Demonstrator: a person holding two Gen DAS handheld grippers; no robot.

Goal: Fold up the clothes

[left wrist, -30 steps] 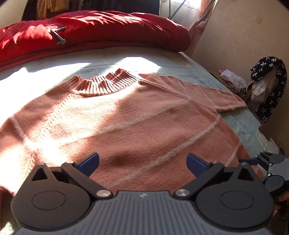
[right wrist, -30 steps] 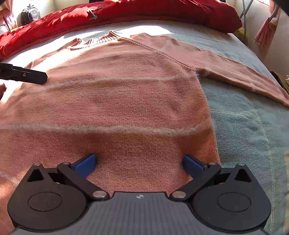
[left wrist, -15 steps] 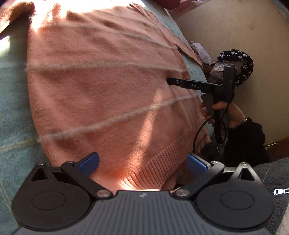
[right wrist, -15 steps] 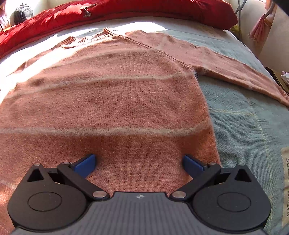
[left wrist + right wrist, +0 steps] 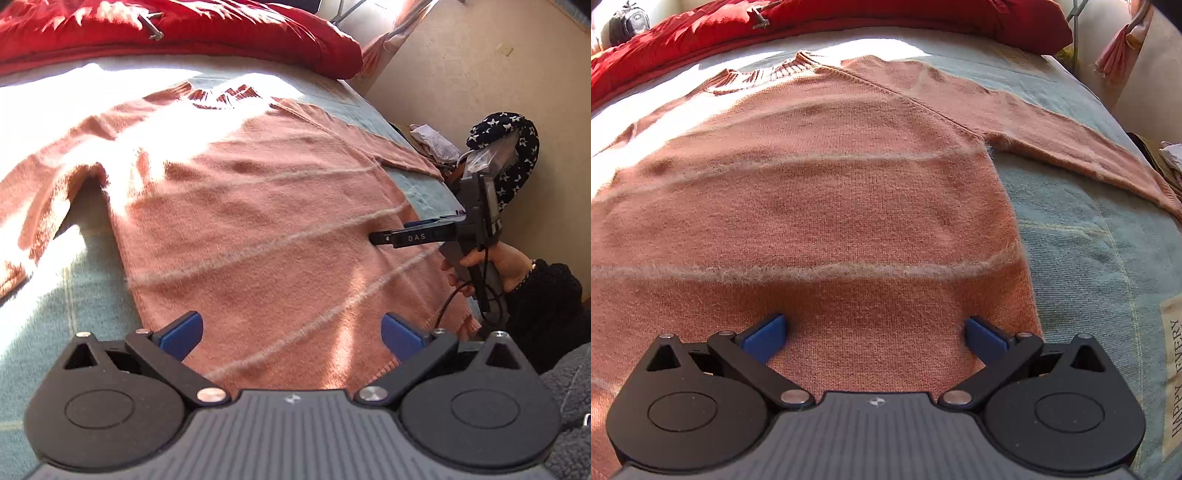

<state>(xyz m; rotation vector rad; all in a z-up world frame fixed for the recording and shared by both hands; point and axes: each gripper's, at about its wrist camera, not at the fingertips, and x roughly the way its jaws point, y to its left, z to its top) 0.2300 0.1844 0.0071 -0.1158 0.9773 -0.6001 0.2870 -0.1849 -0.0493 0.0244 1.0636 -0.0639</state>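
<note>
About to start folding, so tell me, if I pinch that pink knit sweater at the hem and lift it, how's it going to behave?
The sweater would likely sag limply: it lies flat, following the bedspread. Its fuzzy knit probably grips rather than slips. The spread sleeve may trail behind.

I am holding my right gripper (image 5: 874, 334), jaws wide apart, over the near hem of the pink sweater (image 5: 820, 206) lying flat on the bed (image 5: 1086, 258).
</note>
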